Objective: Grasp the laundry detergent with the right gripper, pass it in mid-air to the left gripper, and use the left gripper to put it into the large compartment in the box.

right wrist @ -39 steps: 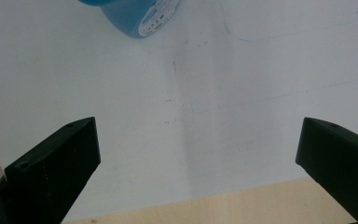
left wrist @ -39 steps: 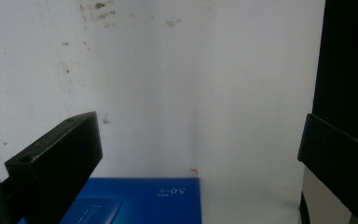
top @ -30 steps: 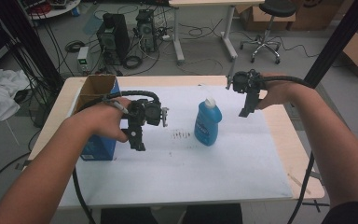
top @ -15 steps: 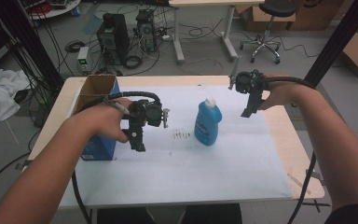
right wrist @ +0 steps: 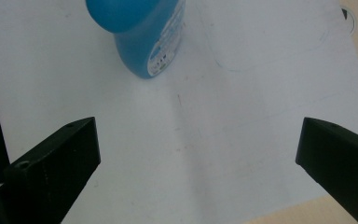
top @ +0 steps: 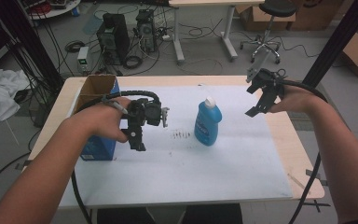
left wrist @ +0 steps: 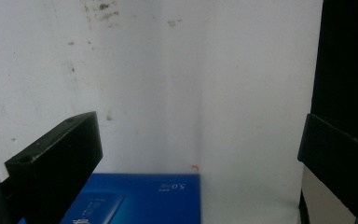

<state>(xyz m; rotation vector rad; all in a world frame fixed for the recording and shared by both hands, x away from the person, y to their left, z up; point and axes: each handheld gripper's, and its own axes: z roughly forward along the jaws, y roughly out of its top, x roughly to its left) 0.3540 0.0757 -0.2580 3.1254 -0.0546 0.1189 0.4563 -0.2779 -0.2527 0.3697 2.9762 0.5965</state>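
Even, soft indoor light — the white sheet (top: pixel 177 163) is bright, shadows faint. Both gripper views look slightly blurred; the bottle (right wrist: pixel 137 32) there is out of focus.

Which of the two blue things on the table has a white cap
The blue bottle, standing upright mid-table on the white sheet. The other blue thing, the open-topped cardboard box at the left edge, has no cap.

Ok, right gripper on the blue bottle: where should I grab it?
Probably the blue bottle at its broad body below the white cap, coming in from its right with the open right gripper; it stands upright, with that side unobstructed.
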